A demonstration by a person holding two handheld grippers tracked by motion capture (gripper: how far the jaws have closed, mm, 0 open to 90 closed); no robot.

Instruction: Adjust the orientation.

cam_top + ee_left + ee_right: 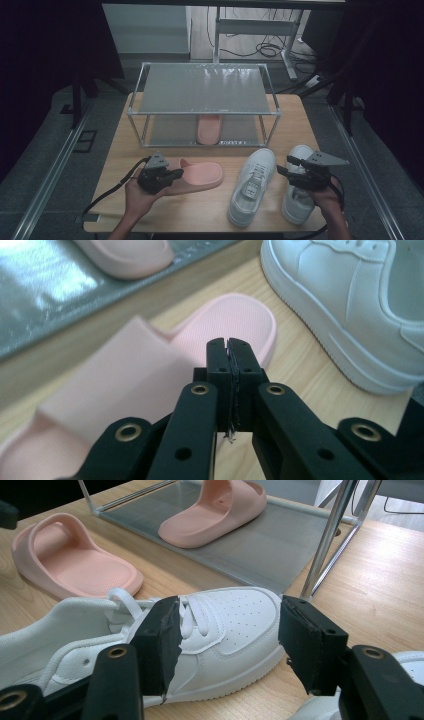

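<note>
The left gripper (172, 176), jaws pressed together, pinches the strap of the pink slipper (200, 176) lying in front of the rack (205, 112), whose lower shelf holds its twin (209, 128). The grip looks thin, so the slipper could slide free or swing into the rack's front bar when carried. The hand comes from below, gripper angled toward the rack. The right gripper (284, 165) hovers spread beside the sneakers (252, 185), right of the slipper.
</note>
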